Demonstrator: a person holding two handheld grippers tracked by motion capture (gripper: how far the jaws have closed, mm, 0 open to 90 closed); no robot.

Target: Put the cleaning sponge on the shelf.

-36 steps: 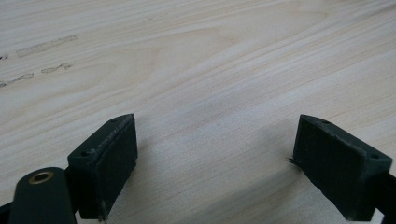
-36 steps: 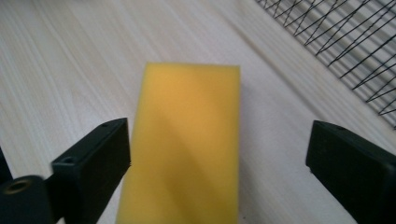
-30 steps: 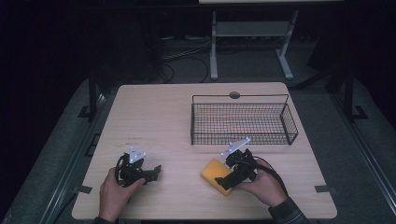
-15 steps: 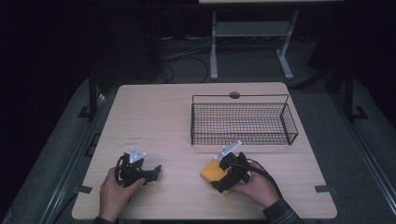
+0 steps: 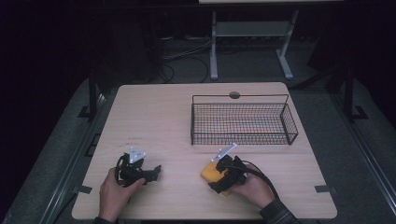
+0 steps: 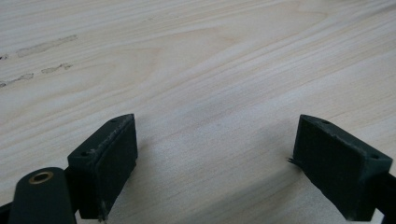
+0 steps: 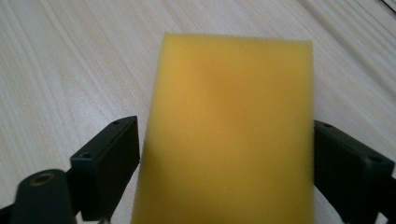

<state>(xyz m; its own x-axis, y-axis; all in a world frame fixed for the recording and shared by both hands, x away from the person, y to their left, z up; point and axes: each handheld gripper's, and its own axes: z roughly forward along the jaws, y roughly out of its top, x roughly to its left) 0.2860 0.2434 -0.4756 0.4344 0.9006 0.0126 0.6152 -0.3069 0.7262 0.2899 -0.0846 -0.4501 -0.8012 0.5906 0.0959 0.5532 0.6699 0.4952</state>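
A yellow sponge (image 5: 210,171) lies flat on the wooden table (image 5: 163,116) near its front edge, right of centre. My right gripper (image 5: 217,176) is down over it, held by a hand. In the right gripper view the sponge (image 7: 229,130) fills the gap between the two black jaws, which stand wide apart on either side of it; the gripper (image 7: 224,163) is open. At the front left my left gripper (image 5: 156,171) rests low on the table in the other hand. Its jaws are open over bare wood (image 6: 210,70), with nothing between them.
A black wire basket (image 5: 243,135) stands at the back right of the table, just beyond the sponge. A small round hole (image 5: 234,95) sits at the table's far edge. Faint pencil-like marks (image 6: 42,46) show on the wood ahead of the left gripper.
My right gripper has slid left and toward the person, coming down over the sponge so the jaws now straddle it. The left gripper has stayed put.
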